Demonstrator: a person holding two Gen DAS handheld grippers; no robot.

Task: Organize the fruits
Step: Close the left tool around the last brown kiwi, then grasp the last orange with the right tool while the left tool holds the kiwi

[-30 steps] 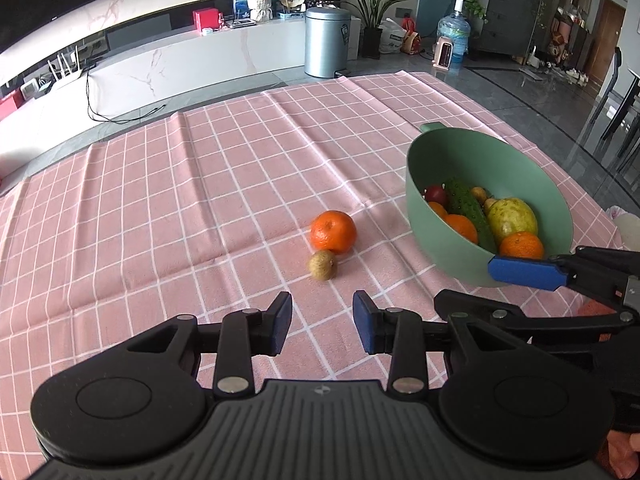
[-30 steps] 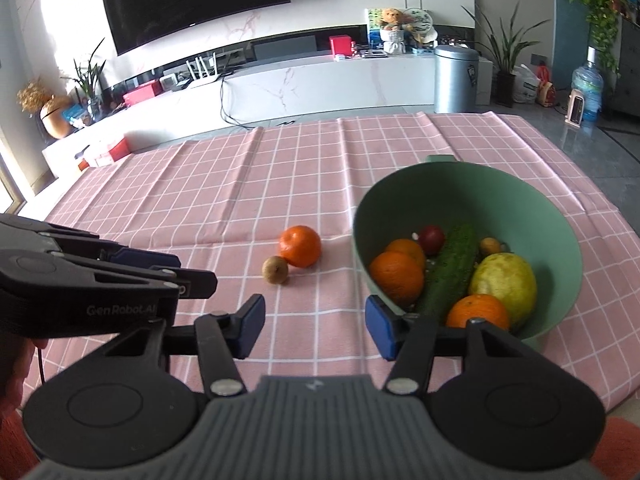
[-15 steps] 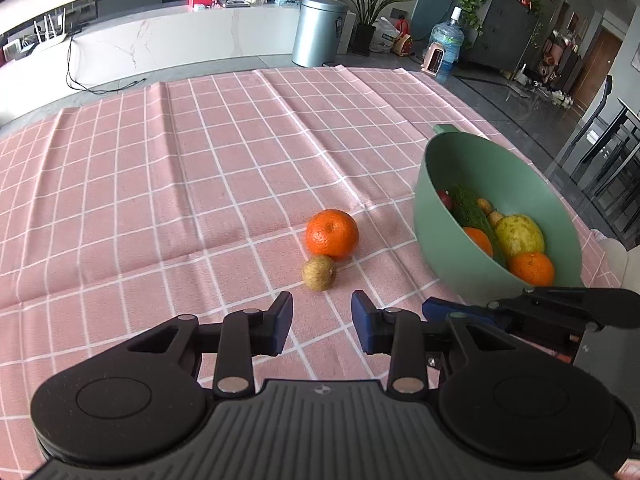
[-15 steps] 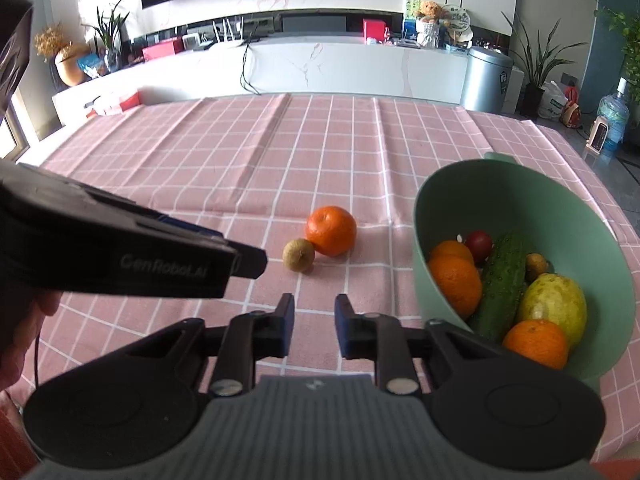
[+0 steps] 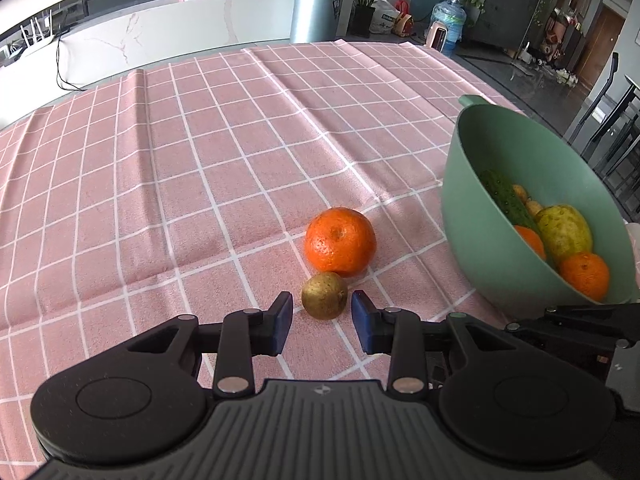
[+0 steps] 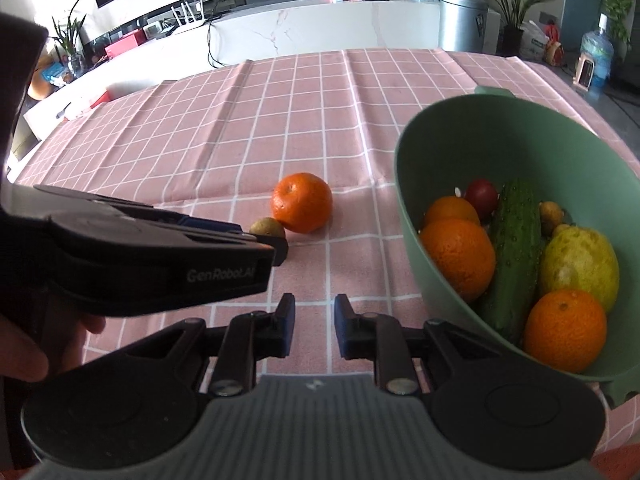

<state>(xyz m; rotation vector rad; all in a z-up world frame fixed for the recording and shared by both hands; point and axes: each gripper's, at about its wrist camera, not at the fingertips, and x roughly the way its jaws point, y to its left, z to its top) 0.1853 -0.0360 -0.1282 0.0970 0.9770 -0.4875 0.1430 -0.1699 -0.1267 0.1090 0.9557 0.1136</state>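
A small brown kiwi-like fruit (image 5: 324, 295) lies on the pink checked cloth, touching an orange (image 5: 340, 241) just behind it. My left gripper (image 5: 322, 312) is open, its blue pads on either side of the small fruit without touching it. The green bowl (image 5: 472, 216) at the right holds oranges, a cucumber, a yellow-green fruit and a red one. In the right wrist view my right gripper (image 6: 314, 315) is open with a narrow gap and empty, above the cloth beside the bowl (image 6: 416, 240). The orange (image 6: 302, 202) and small fruit (image 6: 267, 227) show there behind the left gripper (image 6: 280, 246).
The pink checked tablecloth (image 5: 200, 160) covers the table, with folds across its far half. Its right edge runs just beyond the bowl. A steel bin (image 5: 316, 10) and a white counter stand behind the table.
My left gripper has moved forward and down until its pads flank the small brown fruit. My right gripper narrowed from wide open and shifted left beside the bowl.
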